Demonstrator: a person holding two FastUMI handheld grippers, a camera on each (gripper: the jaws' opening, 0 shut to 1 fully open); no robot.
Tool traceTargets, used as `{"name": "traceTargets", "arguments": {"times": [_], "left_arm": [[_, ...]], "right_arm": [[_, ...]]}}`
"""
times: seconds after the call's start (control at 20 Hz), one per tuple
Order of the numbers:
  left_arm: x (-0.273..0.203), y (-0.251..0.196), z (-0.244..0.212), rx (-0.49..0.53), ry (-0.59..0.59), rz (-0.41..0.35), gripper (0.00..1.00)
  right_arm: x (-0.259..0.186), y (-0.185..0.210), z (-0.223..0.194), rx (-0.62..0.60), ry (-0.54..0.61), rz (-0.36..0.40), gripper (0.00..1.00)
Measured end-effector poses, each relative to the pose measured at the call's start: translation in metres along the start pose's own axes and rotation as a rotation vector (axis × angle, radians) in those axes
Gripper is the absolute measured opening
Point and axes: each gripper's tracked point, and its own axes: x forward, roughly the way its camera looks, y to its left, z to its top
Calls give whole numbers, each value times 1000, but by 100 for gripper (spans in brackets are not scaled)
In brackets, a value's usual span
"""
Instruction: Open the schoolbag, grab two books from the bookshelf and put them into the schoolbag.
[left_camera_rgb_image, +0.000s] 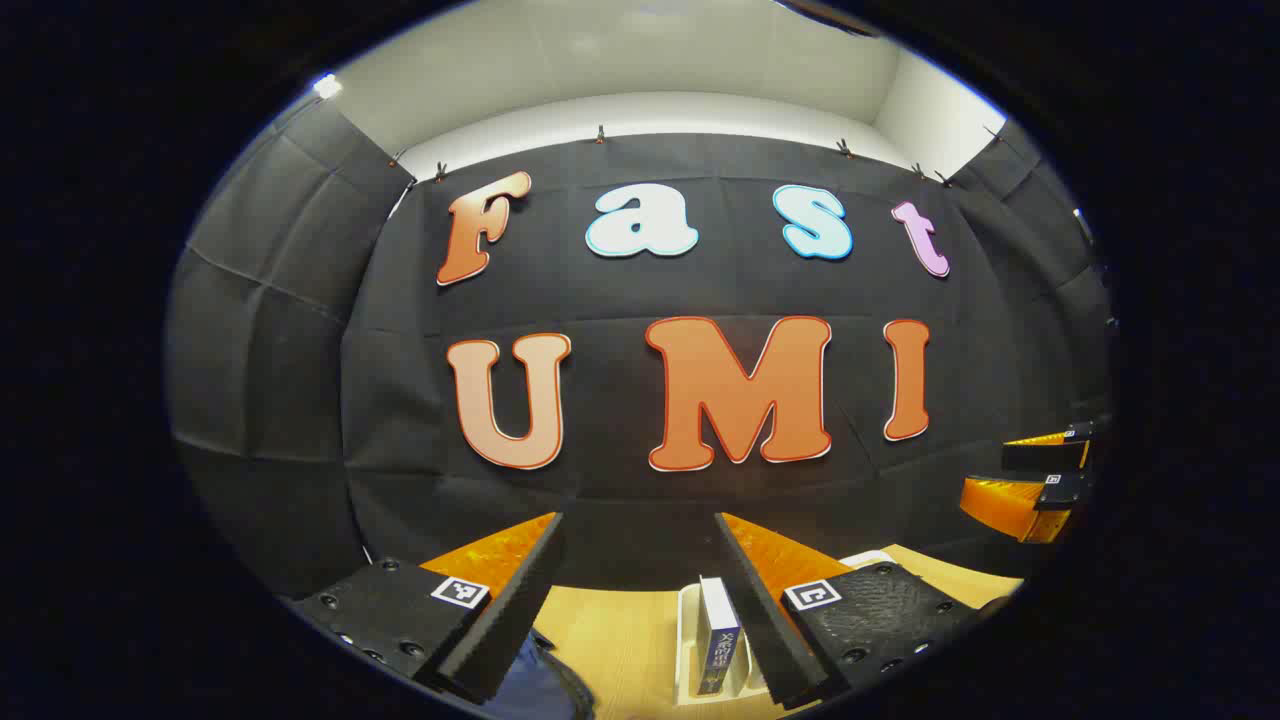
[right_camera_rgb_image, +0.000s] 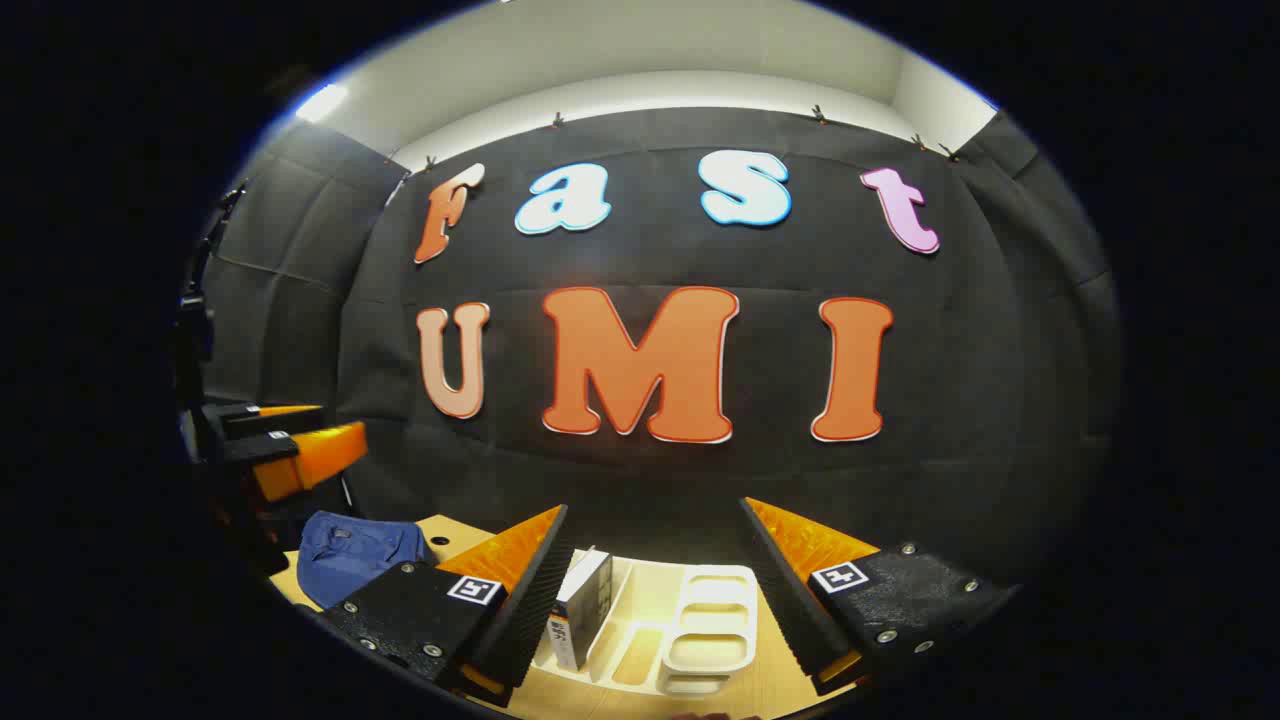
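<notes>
Left gripper view: the left gripper (left_camera_rgb_image: 640, 560) is held up above a wooden table (left_camera_rgb_image: 620, 625), facing the black cloth wall (left_camera_rgb_image: 300, 400) of the booth. Its two fingers (left_camera_rgb_image: 510, 600) stand wide apart with nothing between them. Low between the fingers, on the table, a white rack (left_camera_rgb_image: 690, 640) holds one book (left_camera_rgb_image: 720, 635) standing upright with its spine toward the camera; the book sits just beside the right finger in the picture, not touched by it. At the bottom edge, below the left finger, a dark blue piece of the bag (left_camera_rgb_image: 540, 685) shows. At the far right edge the right gripper (left_camera_rgb_image: 1040, 475) appears, well apart from the rack; whether its fingers are spread cannot be told from here.

Right gripper view: the right gripper (right_camera_rgb_image: 655, 570) is also raised over the table (right_camera_rgb_image: 750, 685) and faces the same wall (right_camera_rgb_image: 1000, 400). Its fingers (right_camera_rgb_image: 530, 590) are spread wide and hold nothing. Below them the rack (right_camera_rgb_image: 710, 625) lies on the table, its open slots to the right and the book (right_camera_rgb_image: 583, 605) leaning in its left end, close to the left finger in the picture. Farther left, near the table's left edge, the blue bag (right_camera_rgb_image: 355, 555) lies slumped. Above the bag, at the left edge, the left gripper (right_camera_rgb_image: 290, 445) is seen from the side.
</notes>
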Motion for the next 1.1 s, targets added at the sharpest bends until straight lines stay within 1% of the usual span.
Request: {"name": "traceTargets", "arguments": {"times": [0.05,0.15,0.25,0.3,0.35,0.4,0.45,0.5,0.55,0.6,0.65,0.8,0.9,1.1], "left_arm": [[2,-1,-4,-3,7,-17,89],[6,0,-8,-10,10,-52,89],[12,5,-7,-5,3,-79,89],[14,6,-8,-7,0,-93,89],[17,7,-11,-12,4,-106,91],[18,8,-15,-19,13,-116,89],[19,10,-19,-29,21,-125,92],[21,10,-25,-38,29,-133,92],[22,12,-27,-43,36,-136,91],[21,14,-29,-48,42,-138,89],[22,15,-33,-49,47,-139,92],[24,17,-36,-41,50,-143,92],[22,18,-36,-33,51,-144,92],[23,25,-39,-29,55,-134,92]], "right_arm": [[-1,5,7,-28,-32,-17,97],[2,13,13,-66,-54,-51,97],[2,18,16,-76,-53,-82,97],[4,20,16,-68,-50,-100,97],[5,22,12,-59,-37,-113,97],[6,22,7,-59,-14,-128,96],[7,24,3,-65,3,-138,97],[9,26,1,-69,11,-145,97],[10,29,1,-71,16,-148,97],[11,32,-3,-73,26,-145,97],[11,35,-7,-73,40,-141,97],[15,44,-14,-46,71,-121,97],[18,53,-15,-11,75,-89,97],[20,50,-11,-32,62,-111,97]]}}
